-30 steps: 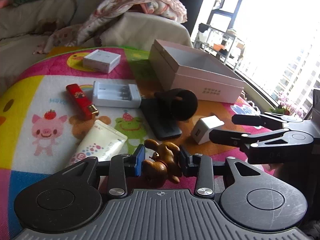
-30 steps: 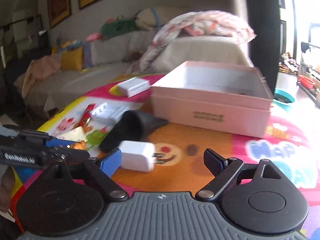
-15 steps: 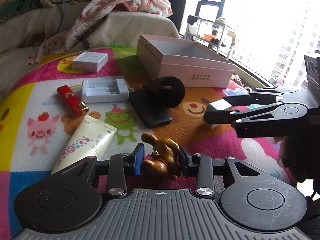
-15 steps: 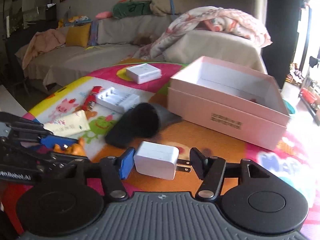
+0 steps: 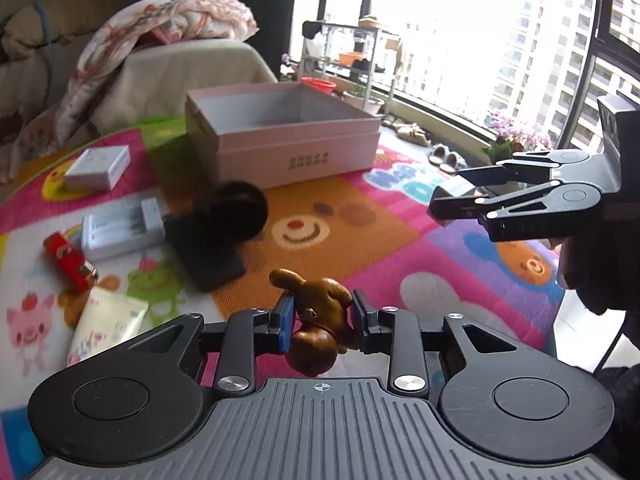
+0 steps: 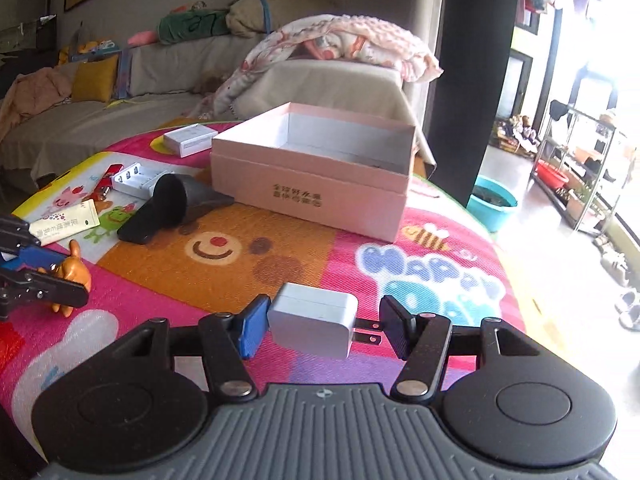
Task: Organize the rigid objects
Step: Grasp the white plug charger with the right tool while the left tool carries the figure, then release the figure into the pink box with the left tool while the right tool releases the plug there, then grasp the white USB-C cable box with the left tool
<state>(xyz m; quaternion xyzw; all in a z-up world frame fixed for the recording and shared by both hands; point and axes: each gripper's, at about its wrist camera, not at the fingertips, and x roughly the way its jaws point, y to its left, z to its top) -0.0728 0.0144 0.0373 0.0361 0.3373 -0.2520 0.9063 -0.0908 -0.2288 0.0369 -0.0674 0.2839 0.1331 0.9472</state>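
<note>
Brown dog figurine [image 5: 318, 320] pinched in left gripper [image 5: 320, 322], white charger [image 6: 312, 320] clamped in right gripper [image 6: 322, 330], pink box [image 6: 316, 168] beyond.

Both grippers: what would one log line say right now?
left gripper: shut on dog | right gripper: shut on charger | box: open, ahead

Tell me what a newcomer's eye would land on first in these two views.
The open pink cardboard box stands mid-mat on the bright cartoon play mat. Close to each camera is a held item: the left gripper has its jaws shut on a small brown dog figurine, and the right gripper holds a white plug-in charger cube. A black round-headed gadget lies left of the box.
</note>
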